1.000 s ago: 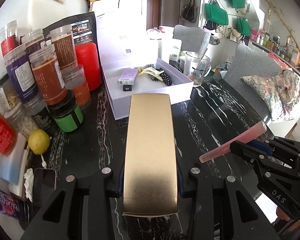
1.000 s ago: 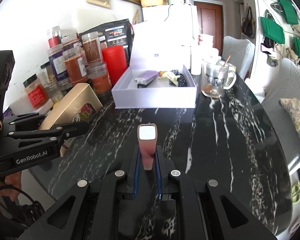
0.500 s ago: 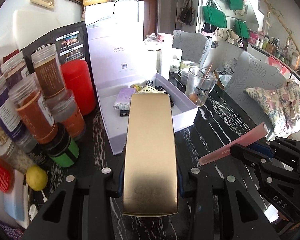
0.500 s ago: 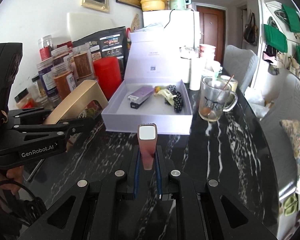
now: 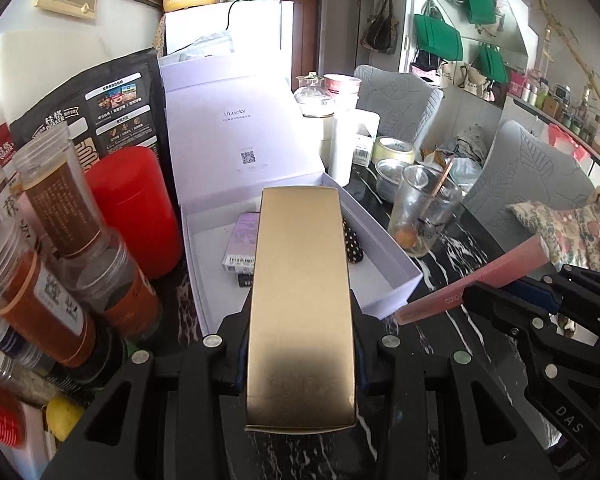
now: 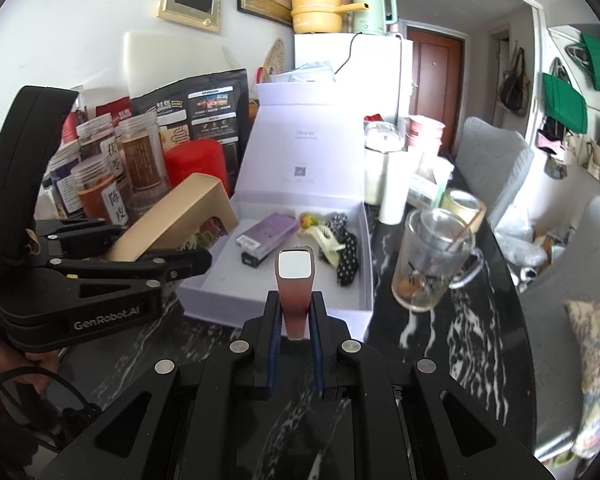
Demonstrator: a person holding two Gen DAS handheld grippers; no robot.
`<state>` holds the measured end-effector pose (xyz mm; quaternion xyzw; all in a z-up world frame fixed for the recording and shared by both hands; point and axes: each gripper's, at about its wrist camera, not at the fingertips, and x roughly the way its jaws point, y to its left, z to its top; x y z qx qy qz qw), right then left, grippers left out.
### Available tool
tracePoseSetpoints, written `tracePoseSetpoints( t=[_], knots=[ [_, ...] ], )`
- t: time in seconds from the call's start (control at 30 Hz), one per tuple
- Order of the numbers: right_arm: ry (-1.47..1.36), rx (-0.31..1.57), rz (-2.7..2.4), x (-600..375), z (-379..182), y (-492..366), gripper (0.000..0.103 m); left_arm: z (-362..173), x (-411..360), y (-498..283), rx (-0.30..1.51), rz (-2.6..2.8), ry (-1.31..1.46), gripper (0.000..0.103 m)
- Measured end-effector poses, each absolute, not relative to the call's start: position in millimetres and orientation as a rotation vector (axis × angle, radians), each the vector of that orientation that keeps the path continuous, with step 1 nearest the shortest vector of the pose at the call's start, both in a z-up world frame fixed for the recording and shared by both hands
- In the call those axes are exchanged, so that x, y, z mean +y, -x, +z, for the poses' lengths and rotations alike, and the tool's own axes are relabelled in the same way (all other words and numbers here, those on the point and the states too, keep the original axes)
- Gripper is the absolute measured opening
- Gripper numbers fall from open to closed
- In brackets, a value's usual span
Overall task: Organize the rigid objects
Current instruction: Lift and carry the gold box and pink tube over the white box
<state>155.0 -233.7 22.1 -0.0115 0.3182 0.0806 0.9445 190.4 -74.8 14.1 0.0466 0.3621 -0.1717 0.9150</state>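
Black marble table [image 6: 440,360], crowded along its left w/ jars, leaving the middle free for sorting.

White box [image 5: 384,264] sits mid-table, hinged lid [image 5: 240,136] propped upright behind it, so the tray is open from above and from the near side. Prob the collecting bin for the task: already holds a purple pack [image 6: 266,232], a small black item just beside it, a yellow claw clip [image 6: 320,236] and a black dotted fabric piece [image 6: 346,260], all bunched toward the far/right part. Near-left floor of the tray is bare, so that's the likely drop zone.

Gold carton [image 5: 302,300], long and flat, is pinched across its width by the left gripper [image 5: 302,356], pads pressing both long sides. Held lengthwise w/ its far end over the box's near edge; in the right wrist view the carton [image 6: 172,216] tilts up, raised clear of the tabletop, next to the box's left wall. Gripping the rear half lets the front end go in first.

Glass mug [image 6: 432,264] w/ a stirrer stands just right of the box; a risk for the right hand's swing.

Pink tube [image 6: 296,292], slim, is clamped by the right gripper [image 6: 294,320], jaws pressed tight on its lower part, square cap end pointing at the tray. In the left wrist view the tube [image 5: 476,280] sticks out toward the box's near-right corner, not yet over it.

Both items approach together, one per side, so they shouldn't collide.
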Motion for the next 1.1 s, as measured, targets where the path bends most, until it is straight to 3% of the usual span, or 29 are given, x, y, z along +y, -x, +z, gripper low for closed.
tracePoseSetpoints(
  t=[1.1],
  knots=[
    [0.048, 0.605, 0.145, -252, 34, -289, 0.013, 22, -84, -321, 0.705, -0.301, -0.065, 0.038]
  ],
)
